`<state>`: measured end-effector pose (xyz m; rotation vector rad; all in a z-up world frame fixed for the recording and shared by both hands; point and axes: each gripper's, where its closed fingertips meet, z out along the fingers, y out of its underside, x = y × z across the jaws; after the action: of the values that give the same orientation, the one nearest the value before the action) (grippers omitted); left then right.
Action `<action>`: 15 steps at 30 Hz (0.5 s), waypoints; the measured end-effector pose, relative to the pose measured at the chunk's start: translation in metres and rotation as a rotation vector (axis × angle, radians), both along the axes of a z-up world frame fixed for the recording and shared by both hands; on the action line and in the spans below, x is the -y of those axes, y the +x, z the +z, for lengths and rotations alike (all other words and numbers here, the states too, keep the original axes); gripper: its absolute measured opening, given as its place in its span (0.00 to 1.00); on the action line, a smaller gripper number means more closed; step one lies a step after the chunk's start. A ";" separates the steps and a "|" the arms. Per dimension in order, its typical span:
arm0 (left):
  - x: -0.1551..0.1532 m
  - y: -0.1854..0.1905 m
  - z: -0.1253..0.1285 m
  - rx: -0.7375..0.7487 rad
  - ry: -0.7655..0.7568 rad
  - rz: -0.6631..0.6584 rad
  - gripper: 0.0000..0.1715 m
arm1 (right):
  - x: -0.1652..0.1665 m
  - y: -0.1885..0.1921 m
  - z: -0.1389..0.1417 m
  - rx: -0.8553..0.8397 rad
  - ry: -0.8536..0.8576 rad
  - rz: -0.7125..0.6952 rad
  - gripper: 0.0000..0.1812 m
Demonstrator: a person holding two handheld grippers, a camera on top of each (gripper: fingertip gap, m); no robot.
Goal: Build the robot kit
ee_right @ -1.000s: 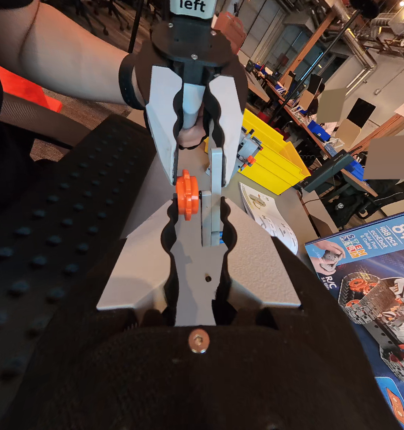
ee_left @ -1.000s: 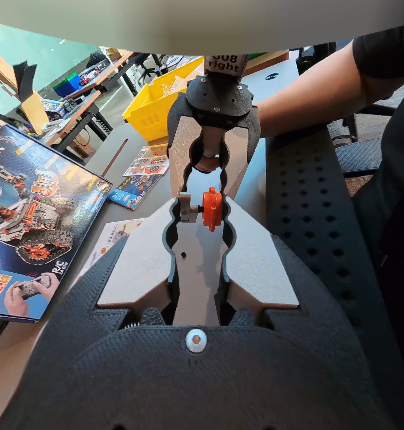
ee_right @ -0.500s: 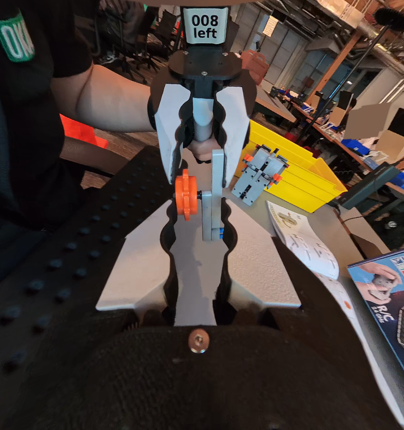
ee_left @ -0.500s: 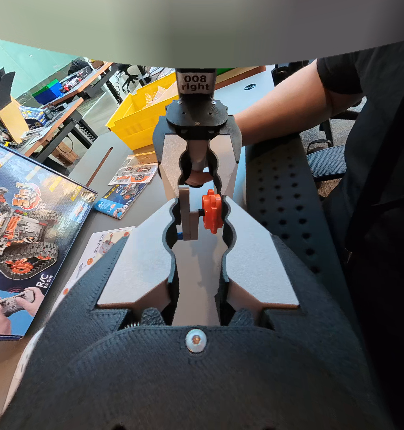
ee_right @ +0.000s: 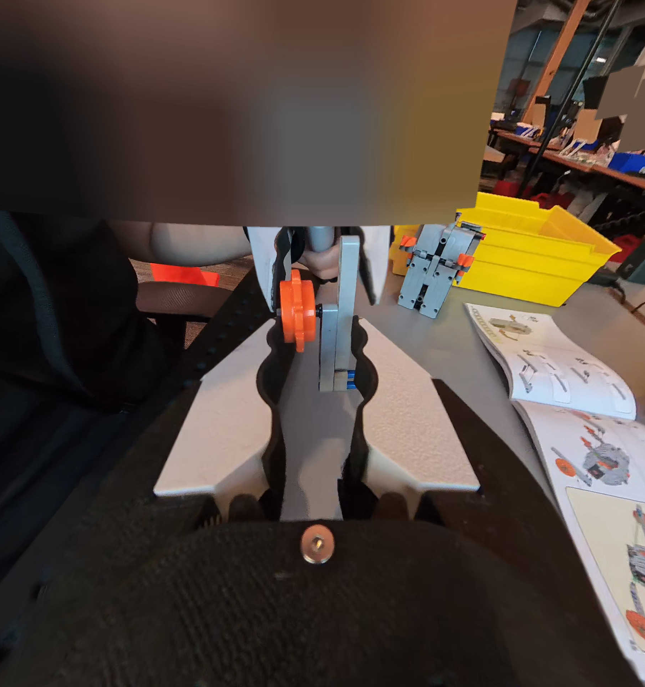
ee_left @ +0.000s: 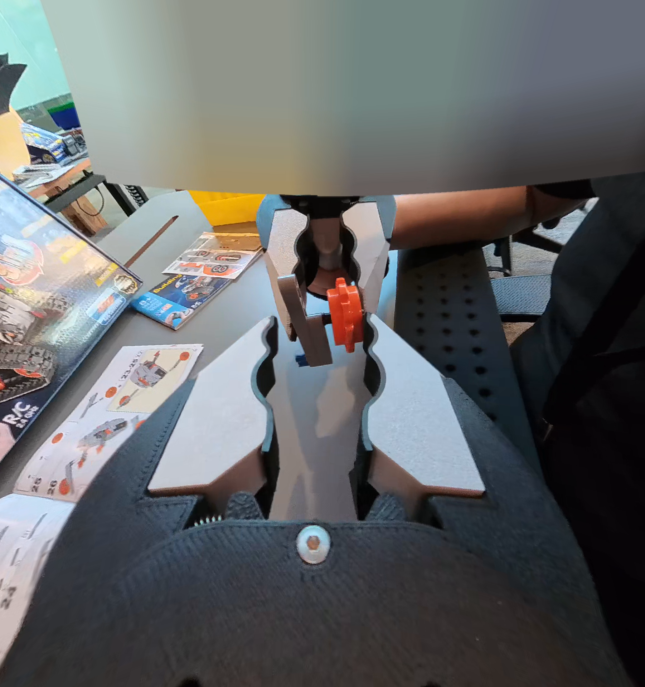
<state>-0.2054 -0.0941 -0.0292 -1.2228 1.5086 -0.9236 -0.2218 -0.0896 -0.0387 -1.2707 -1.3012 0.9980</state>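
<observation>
Left wrist view: the left hand-held gripper (ee_left: 319,327) stands open, its right fingertip touching the orange gear (ee_left: 345,314) on a grey beam (ee_left: 306,323) above the table (ee_left: 239,297).

Right wrist view: whether the right hand-held gripper (ee_right: 315,334) clamps the beam (ee_right: 337,334) cannot be told; a yellow bin (ee_right: 529,256) sits far right.

The orange gear (ee_left: 345,314) is smooth, slightly glossy plastic; the grey beam (ee_left: 306,323) pinned to it is matt plastic. Just beside the gear, the fingers (ee_left: 224,416) of the left gripper (ee_left: 319,334) have a pale, grainy matt face edged in dark ribbed rubber, set in a coarse, layered black printed body with a shiny metal screw (ee_left: 313,544). Under the gear the table (ee_left: 235,308) is smooth matt grey. Left of the gear lie paper leaflets (ee_left: 127,390) and a glossy cardboard box (ee_left: 34,297). Behind the gear stands a glossy yellow plastic bin (ee_right: 529,252).
</observation>
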 end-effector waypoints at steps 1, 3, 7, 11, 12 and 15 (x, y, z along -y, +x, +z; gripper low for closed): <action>0.002 0.000 0.000 0.005 -0.013 -0.013 0.21 | -0.001 0.000 0.000 -0.004 -0.011 -0.006 0.19; 0.001 0.001 0.002 0.022 -0.038 -0.019 0.21 | -0.002 0.001 0.002 -0.021 -0.028 -0.003 0.19; 0.001 0.002 0.002 0.025 -0.099 -0.031 0.20 | -0.003 0.000 0.000 -0.026 -0.037 -0.001 0.20; -0.001 0.002 0.004 0.048 -0.146 -0.028 0.20 | -0.004 0.000 0.002 -0.052 -0.073 0.008 0.20; 0.000 0.002 0.004 0.055 -0.156 -0.030 0.20 | -0.003 0.000 0.002 -0.057 -0.078 0.010 0.20; 0.000 0.001 0.006 0.075 -0.181 -0.038 0.20 | -0.003 -0.001 0.003 -0.070 -0.084 0.015 0.20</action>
<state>-0.2042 -0.0940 -0.0234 -1.2765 1.4168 -1.1388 -0.2232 -0.0867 -0.0357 -1.2794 -1.2279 1.1087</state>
